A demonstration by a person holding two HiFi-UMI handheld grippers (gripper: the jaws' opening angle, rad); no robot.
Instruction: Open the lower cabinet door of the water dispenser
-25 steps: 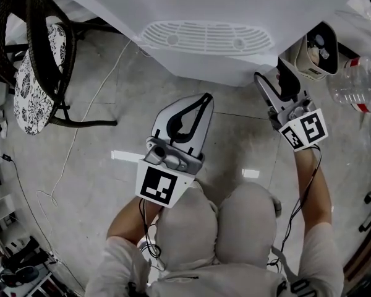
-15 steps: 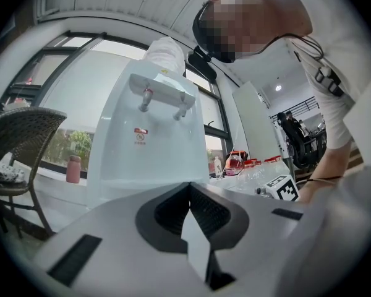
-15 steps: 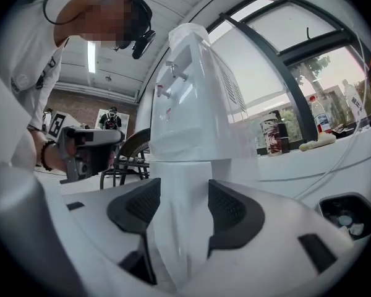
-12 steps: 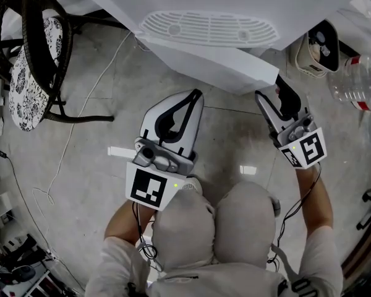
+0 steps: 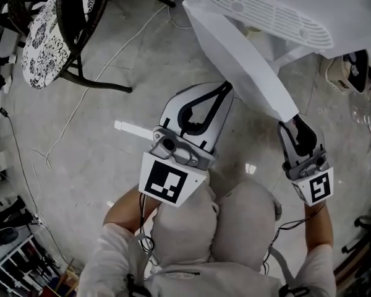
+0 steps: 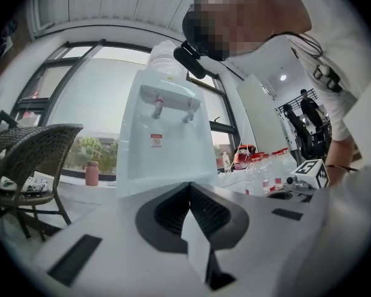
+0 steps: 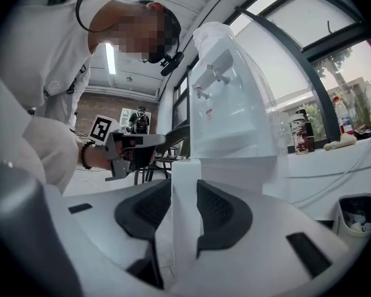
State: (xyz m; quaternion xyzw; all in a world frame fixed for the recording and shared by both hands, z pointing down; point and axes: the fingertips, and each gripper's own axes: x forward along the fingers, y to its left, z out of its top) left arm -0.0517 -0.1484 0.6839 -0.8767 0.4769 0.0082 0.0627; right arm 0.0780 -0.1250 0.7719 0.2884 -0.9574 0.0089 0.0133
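The white water dispenser (image 5: 266, 11) stands at the top right of the head view. Its lower cabinet door (image 5: 247, 60) is swung out toward me as a long white panel. My right gripper (image 5: 297, 121) is at the door's free edge, jaws closing. In the right gripper view that door edge (image 7: 184, 166) fills the gap and both pads of the right gripper (image 7: 184, 187) touch it. My left gripper (image 5: 226, 86) hovers left of the door, shut and empty. The left gripper view looks past the left gripper (image 6: 187, 187) at the dispenser (image 6: 164, 135).
A wicker chair with a patterned cushion (image 5: 55, 23) stands at the upper left, and a white cable (image 5: 55, 166) trails over the tiled floor. A small appliance (image 5: 346, 73) and plastic bottles (image 5: 368, 113) sit right of the dispenser. My knees (image 5: 216, 228) are just below the grippers.
The cabinet door has swung from closed to wide open. My right gripper came back toward me with the door's edge, and its jaws narrowed. The left gripper shifted a little.
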